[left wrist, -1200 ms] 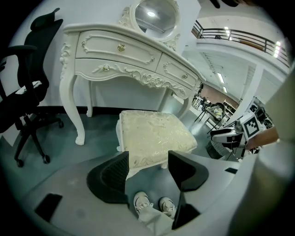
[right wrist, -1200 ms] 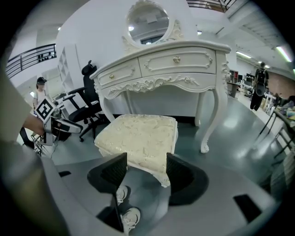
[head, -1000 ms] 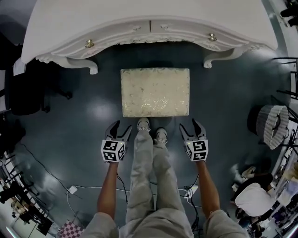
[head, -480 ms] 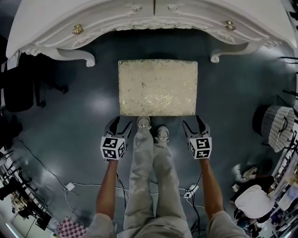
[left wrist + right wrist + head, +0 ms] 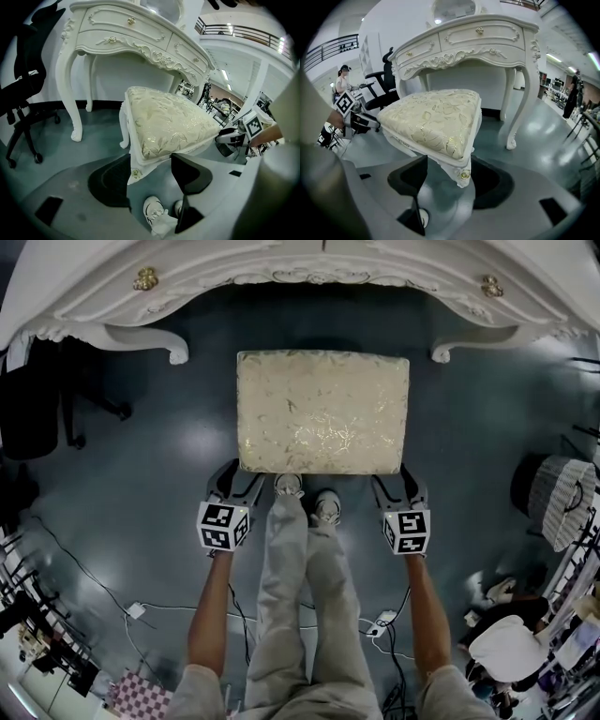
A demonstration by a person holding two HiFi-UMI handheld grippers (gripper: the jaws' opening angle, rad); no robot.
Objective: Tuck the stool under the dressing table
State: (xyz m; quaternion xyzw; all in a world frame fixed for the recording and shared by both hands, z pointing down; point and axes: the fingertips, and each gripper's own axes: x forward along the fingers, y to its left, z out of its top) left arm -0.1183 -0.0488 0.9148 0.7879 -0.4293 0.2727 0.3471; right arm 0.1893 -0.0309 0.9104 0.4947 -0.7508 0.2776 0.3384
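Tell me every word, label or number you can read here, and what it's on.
No readable text anywhere.
The cubes on the left gripper and the right gripper: black-and-white square patterns, not letters.
The white carved dressing table and the cream gold-patterned cushioned stool: no print.

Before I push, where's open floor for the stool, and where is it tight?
Bare floor lies between the stool and the dressing table, between its two front legs, and on both stool sides. Crowded at its near edge: left gripper, right gripper, shoes.
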